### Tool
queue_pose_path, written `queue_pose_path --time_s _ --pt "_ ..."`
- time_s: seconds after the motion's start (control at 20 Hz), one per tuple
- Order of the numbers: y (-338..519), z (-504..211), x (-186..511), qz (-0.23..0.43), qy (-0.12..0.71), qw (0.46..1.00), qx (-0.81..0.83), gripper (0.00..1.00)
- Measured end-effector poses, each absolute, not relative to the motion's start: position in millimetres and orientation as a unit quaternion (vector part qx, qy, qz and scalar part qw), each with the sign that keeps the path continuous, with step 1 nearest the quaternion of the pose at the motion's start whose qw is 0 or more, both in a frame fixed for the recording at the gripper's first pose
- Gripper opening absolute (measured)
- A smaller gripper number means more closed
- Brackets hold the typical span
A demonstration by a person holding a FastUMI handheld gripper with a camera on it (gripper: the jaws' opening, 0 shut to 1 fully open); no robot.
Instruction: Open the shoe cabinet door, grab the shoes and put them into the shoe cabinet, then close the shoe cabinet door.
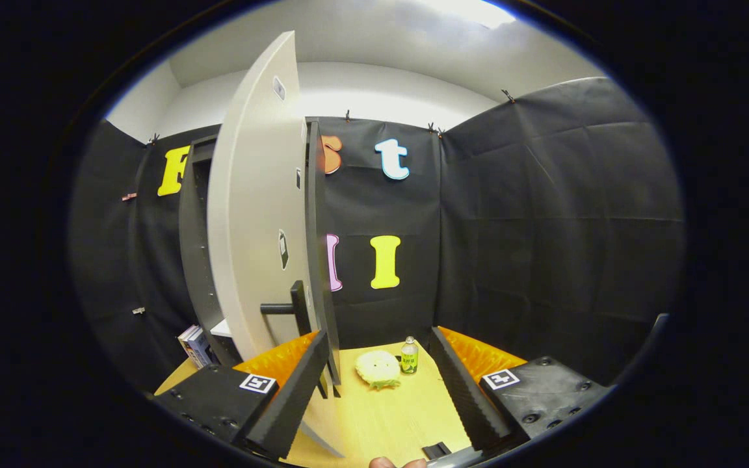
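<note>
The shoe cabinet (194,260) is a tall dark frame standing to the left, beyond my left finger. Its white door (254,221) is swung out toward me and seen nearly edge-on, with a black bar handle (289,307) low on its face. The door's dark edge (317,260) runs down just inside my left finger (296,390). My gripper (378,338) is open, and neither finger presses on the door. A pale yellow, rounded soft thing, perhaps a shoe (378,369), lies on the wooden table (387,416) just ahead, between the fingers.
A small green-labelled bottle (409,355) stands right beside the pale thing. Several books (194,346) lean at the cabinet's foot on the left. Black cloth walls close in the back and right. A person's fingertip (395,463) shows below the fingers.
</note>
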State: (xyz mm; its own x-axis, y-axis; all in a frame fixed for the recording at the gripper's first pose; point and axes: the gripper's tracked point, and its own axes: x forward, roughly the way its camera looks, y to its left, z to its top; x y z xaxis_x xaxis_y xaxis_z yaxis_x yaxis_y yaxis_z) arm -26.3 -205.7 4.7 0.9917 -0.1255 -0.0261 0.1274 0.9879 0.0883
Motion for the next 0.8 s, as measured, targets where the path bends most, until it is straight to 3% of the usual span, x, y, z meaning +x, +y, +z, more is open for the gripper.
queue_pose_path --time_s 0.4,0.8 --pt "-182.9 5.6 -27.6 -0.073 0.014 0.996 0.043 0.98" --pt "-101.4 7.7 -30.6 -0.035 0.012 0.998 0.045 0.98"
